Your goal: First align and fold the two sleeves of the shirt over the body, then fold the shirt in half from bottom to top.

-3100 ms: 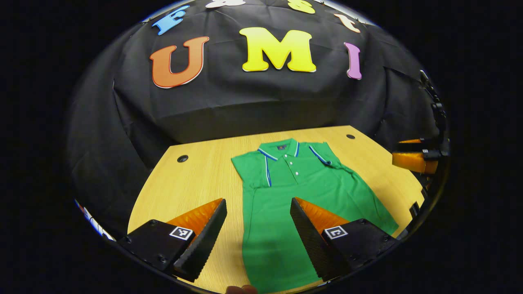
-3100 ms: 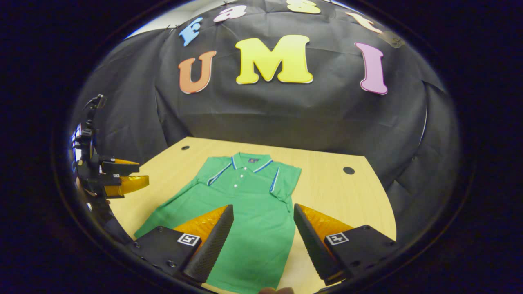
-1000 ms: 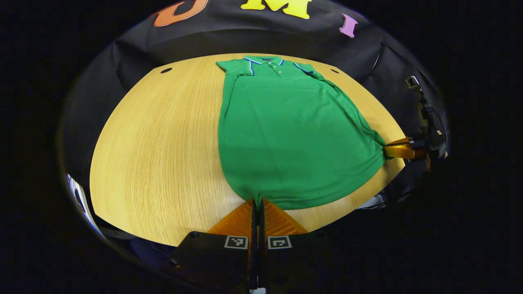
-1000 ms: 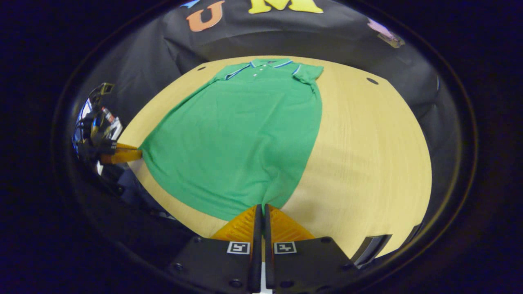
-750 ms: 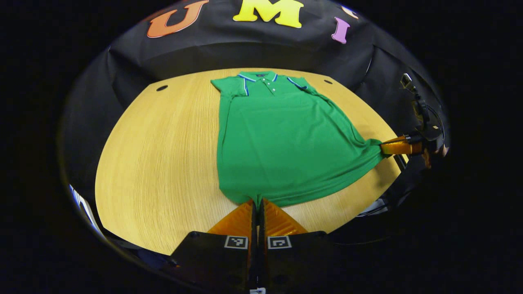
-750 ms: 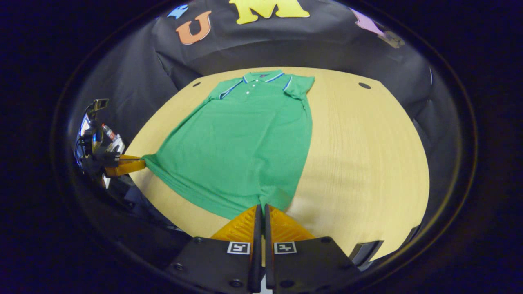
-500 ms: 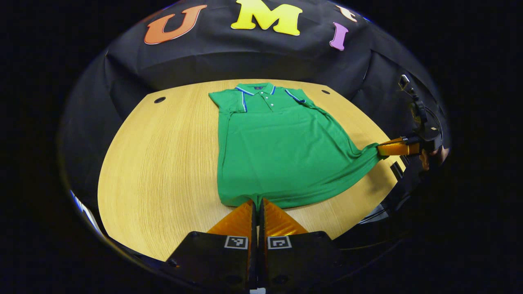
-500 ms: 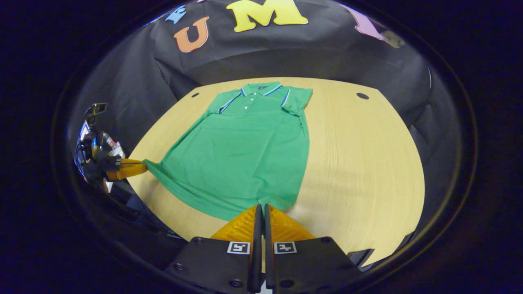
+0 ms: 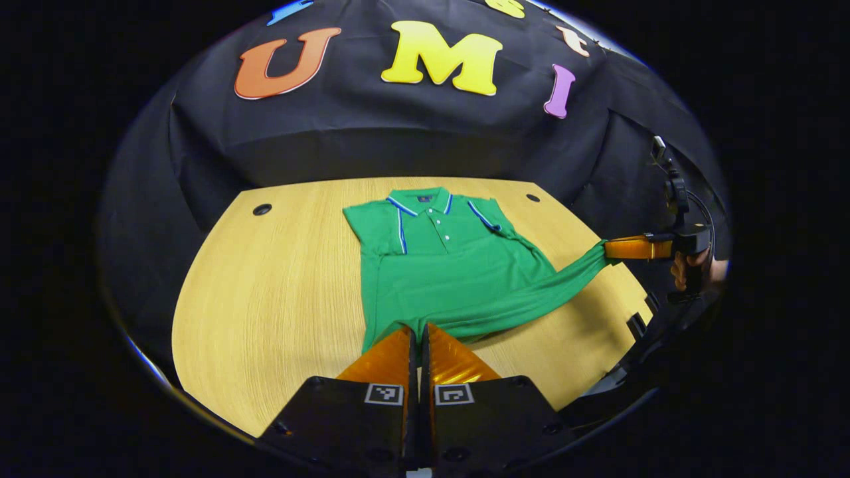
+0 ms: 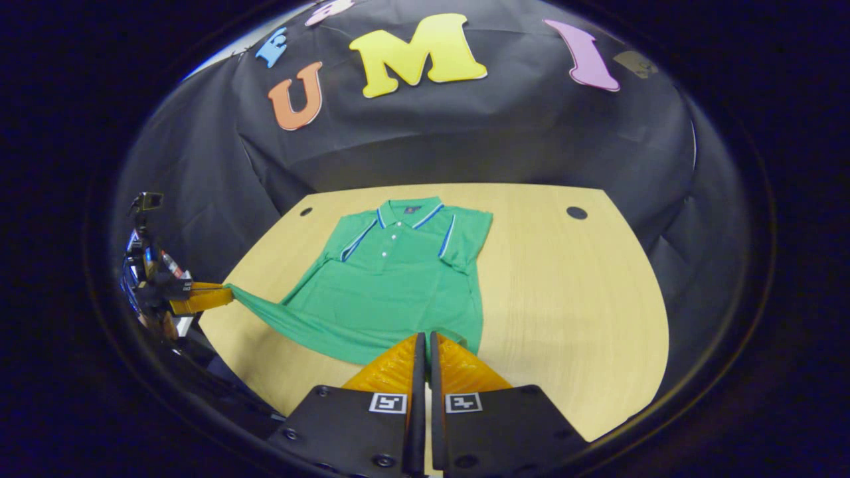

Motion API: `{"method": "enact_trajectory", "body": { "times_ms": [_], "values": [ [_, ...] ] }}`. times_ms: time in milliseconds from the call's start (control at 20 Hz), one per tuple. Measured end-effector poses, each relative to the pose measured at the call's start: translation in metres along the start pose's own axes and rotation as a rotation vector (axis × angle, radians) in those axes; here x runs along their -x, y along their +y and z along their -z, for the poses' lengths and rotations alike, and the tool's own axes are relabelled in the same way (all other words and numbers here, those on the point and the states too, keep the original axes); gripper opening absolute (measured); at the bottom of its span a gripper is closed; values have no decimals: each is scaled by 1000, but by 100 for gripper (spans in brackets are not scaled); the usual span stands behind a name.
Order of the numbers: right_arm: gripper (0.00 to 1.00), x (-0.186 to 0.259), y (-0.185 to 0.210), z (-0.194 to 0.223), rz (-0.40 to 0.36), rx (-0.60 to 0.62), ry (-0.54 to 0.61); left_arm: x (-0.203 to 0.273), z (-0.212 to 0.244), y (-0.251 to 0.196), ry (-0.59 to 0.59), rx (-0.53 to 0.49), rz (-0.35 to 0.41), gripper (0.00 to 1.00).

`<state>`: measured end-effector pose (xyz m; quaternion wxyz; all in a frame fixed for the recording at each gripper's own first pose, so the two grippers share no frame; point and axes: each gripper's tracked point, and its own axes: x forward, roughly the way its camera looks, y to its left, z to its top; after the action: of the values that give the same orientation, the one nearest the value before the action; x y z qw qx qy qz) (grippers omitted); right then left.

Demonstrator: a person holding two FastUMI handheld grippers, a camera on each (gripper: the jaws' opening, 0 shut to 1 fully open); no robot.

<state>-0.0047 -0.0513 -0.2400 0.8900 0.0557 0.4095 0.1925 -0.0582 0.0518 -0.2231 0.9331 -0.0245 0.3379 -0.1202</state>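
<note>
At the bottom of the left gripper view, the left hand-held gripper (image 9: 419, 332) has its two fingers pressed together on the near hem corner of the green polo shirt (image 9: 451, 265), pinching the cloth between them. Likewise, at the bottom of the right gripper view, the right hand-held gripper (image 10: 423, 340) is clamped on the other hem corner of the shirt (image 10: 392, 285), its fingers closed with the fabric caught between. Both corners are raised off the wooden tabletop (image 9: 265, 292), so the hem stretches as a taut green band between the two grippers, casting a shadow on the wood beneath. Off to the side in the left gripper view, the right hand-held gripper (image 9: 614, 247) shows at the tabletop's right edge with a hand (image 9: 690, 269) behind it; in the right gripper view the left hand-held gripper (image 10: 222, 295) shows at the left edge. Farther back, the shirt's upper part lies flat on the tabletop (image 10: 571, 299), collar toward the far edge, with the sleeves folded in over the body. Round holes (image 9: 261, 209) sit near the tabletop's far corners. Behind hangs the black cloth wall (image 9: 398, 126).
</note>
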Motion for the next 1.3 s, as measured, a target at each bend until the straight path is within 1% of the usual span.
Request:
{"method": "enact_trajectory", "body": {
  "times_ms": [150, 200, 350, 550, 800, 900, 1100, 1300],
  "values": [
    [7, -8, -2, -34, 0, 14, -46, -12, -30, 5, -43, 10, -1, 4],
    [5, -12, -3, -47, 1, 17, -62, -16, -42, 6, -59, 16, 4, 4],
    [7, -23, -4, -82, -6, 13, -111, -29, -75, 11, -109, 29, 8, 4],
    [7, -46, -12, -128, -7, 14, -166, -52, -119, 22, -161, 36, 3, 4],
    [7, -82, -23, -181, -11, -11, -225, -91, -165, 36, -204, 54, -6, 4],
    [6, -97, -27, -198, -13, -16, -239, -108, -177, 41, -212, 59, -9, 4],
    [7, -128, -35, -218, -14, -19, -251, -139, -200, 51, -224, 77, -14, 4],
    [6, -159, -39, -224, -17, -17, -244, -167, -217, 67, -243, 99, -28, 3]
  ]
}}
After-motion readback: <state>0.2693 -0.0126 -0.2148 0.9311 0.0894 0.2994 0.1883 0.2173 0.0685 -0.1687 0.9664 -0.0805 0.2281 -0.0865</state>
